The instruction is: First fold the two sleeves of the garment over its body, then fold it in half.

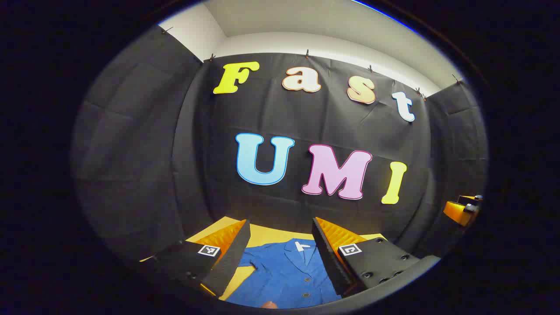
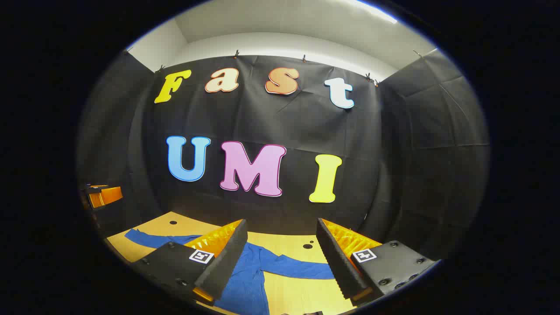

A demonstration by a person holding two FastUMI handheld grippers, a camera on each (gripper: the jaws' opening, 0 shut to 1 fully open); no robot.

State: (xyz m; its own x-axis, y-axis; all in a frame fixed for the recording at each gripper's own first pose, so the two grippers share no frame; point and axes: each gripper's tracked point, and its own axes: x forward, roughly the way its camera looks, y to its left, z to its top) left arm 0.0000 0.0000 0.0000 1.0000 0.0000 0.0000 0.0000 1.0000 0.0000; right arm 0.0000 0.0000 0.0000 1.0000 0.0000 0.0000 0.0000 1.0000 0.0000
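Hovering with jaws apart, the left gripper (image 1: 280,256) and right gripper (image 2: 280,258) are poising above the shirt (image 1: 284,273) lying flat on the surface (image 2: 302,291), sleeves (image 2: 297,267) unfolded; next, pinching a sleeve.

— What's hidden from you?
— My left jaws cover the blue shirt's (image 1: 284,271) shoulders; its hem runs off the bottom.
— And on the right?
— One sleeve (image 2: 148,239) partly behind my jaws.

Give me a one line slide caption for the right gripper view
Right gripper open above a blue garment spread flat on the wooden table, sleeves still unfolded.
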